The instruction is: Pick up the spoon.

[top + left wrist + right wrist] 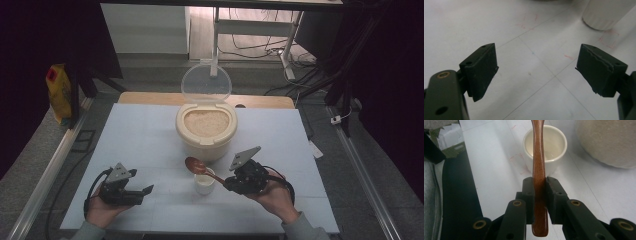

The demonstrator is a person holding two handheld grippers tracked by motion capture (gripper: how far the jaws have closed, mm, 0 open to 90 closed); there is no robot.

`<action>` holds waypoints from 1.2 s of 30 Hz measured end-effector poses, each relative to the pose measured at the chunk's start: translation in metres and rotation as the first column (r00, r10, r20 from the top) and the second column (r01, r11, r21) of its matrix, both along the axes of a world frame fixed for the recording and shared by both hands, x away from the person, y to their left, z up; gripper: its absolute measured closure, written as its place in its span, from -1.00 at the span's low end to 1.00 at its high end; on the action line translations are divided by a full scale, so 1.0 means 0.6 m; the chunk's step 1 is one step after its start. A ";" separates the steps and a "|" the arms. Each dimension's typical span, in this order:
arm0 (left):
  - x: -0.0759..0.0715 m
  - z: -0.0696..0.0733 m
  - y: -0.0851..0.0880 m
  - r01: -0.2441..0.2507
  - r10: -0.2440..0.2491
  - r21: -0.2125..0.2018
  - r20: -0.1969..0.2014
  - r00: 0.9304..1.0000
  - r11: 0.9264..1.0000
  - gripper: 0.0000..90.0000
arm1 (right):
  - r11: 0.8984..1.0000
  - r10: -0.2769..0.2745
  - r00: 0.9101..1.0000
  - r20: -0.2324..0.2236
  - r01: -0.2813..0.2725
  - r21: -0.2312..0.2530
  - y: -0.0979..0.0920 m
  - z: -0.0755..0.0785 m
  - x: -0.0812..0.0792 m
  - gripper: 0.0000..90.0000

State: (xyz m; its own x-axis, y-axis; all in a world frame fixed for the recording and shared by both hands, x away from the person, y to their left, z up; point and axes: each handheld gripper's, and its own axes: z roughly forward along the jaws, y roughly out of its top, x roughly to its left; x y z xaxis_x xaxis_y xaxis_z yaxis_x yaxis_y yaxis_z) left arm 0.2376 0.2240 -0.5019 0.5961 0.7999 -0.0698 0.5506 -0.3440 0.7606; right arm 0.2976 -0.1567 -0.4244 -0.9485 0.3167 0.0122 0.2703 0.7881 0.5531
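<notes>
A brown wooden spoon (198,166) is clamped by its handle (539,167) in my right gripper (231,184), whose jaws are shut on it. The spoon's bowl hangs above and just left of a small white cup (204,183), seen close up as the cup (554,147) in the right gripper view. Behind it stands a cream rice container (206,128) full of rice, its clear lid (205,83) tipped open. My left gripper (145,192) rests at the table's front left, jaws wide open over bare tabletop, with its fingers (481,70) holding nothing.
The white table (140,135) carries faint grid lines and red marks. A yellow bag (59,92) stands off the table at far left. Cables and a desk frame (260,30) lie on the floor behind.
</notes>
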 end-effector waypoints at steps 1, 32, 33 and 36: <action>0.000 0.004 -0.001 0.004 -0.004 -0.004 0.004 1.000 1.000 -0.63 | 1.000 0.007 1.000 -0.001 -0.007 0.000 0.002 -0.001 0.000 0.73; 0.012 0.140 -0.137 0.331 -0.339 0.087 0.107 0.935 0.940 -0.50 | 0.997 0.063 0.998 -0.014 -0.063 -0.043 0.034 -0.009 -0.005 0.73; 0.013 0.143 -0.143 0.346 -0.355 0.099 0.106 0.929 0.933 -0.50 | 0.997 0.063 0.998 -0.014 -0.063 -0.043 0.034 -0.009 -0.005 0.73; 0.015 0.152 -0.166 0.386 -0.400 0.135 0.095 0.912 0.913 -0.45 | 0.996 0.075 0.997 -0.011 -0.076 -0.047 0.038 -0.010 -0.005 0.73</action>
